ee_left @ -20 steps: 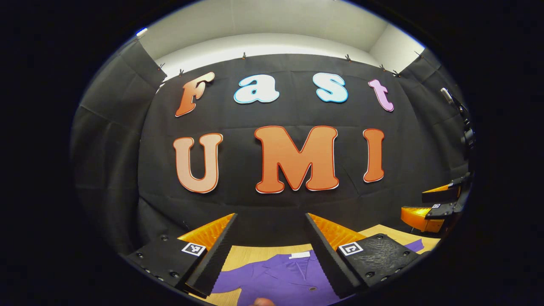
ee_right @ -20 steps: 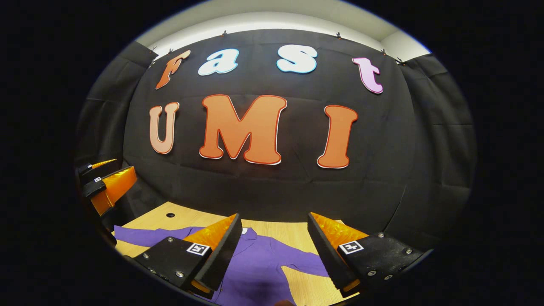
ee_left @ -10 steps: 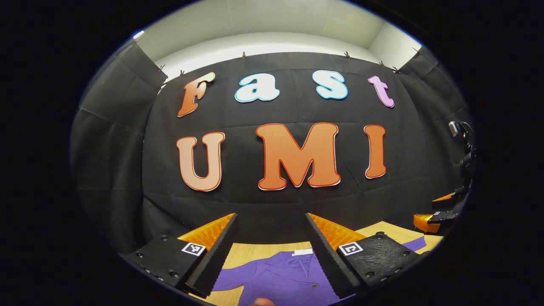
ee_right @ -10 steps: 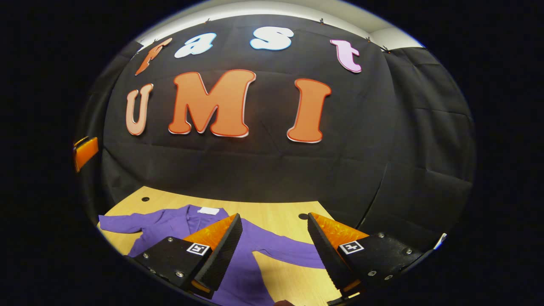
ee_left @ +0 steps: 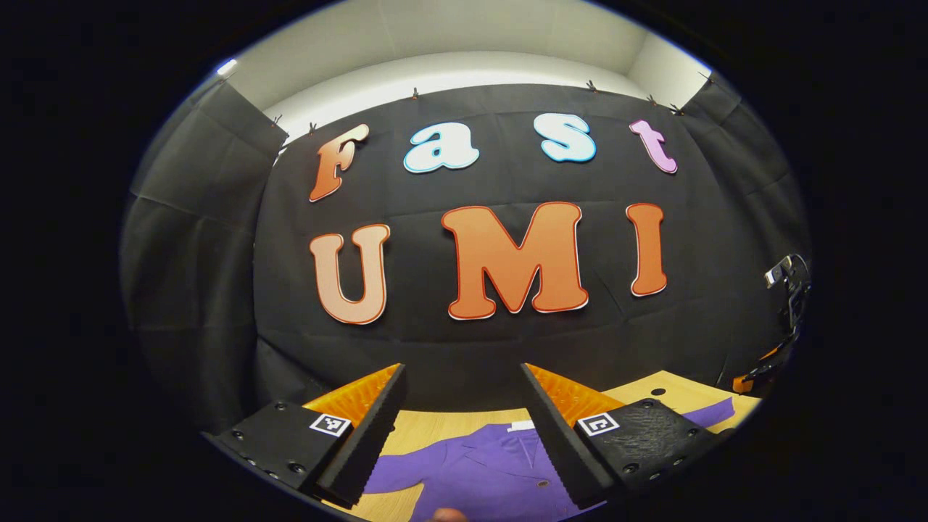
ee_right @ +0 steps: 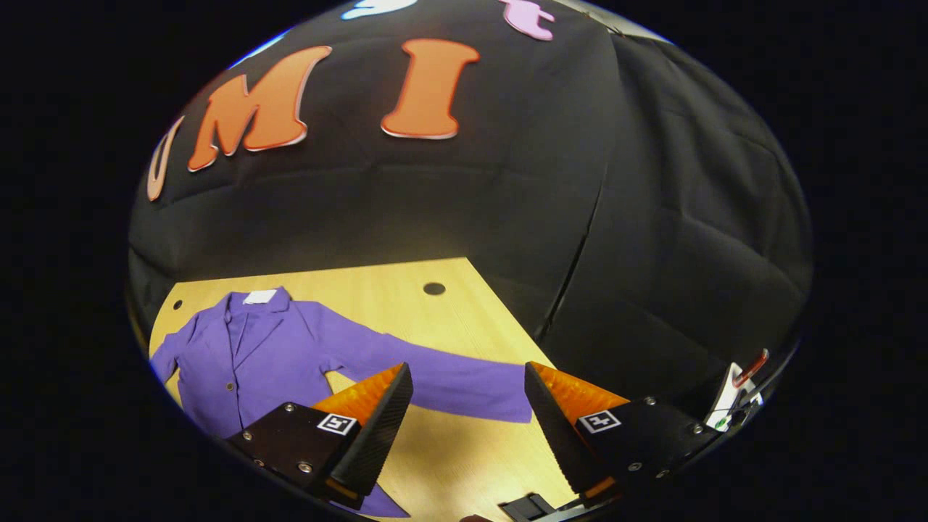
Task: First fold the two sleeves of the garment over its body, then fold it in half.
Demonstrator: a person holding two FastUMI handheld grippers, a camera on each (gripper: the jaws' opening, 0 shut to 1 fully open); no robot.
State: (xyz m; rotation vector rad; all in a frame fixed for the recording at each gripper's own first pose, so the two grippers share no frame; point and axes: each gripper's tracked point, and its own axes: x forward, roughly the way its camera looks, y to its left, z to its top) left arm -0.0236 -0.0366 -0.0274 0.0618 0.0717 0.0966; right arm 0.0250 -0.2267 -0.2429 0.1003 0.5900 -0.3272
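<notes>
Garment (ee_right: 261, 355) lies flat on the bench (ee_right: 449, 449) for folding; right gripper (ee_right: 467, 406), fingers wide and empty, faces the sleeve (ee_right: 442, 377) at 12 o'clock; left gripper (ee_left: 460, 406) likewise wide, empty

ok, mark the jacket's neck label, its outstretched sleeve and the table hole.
neck label (ee_right: 259, 296), right gripper view, middle of the white patch.
sleeve (ee_right: 449, 373), right gripper view, mid-forearm.
table hole (ee_right: 434, 288), right gripper view, centre of the dark hole.

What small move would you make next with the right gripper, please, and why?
Probably lower the right gripper onto the sleeve ahead. Its jaws stand open and empty above the table, and that sleeve lies flat, stretched out from the jacket, not yet folded.
</notes>
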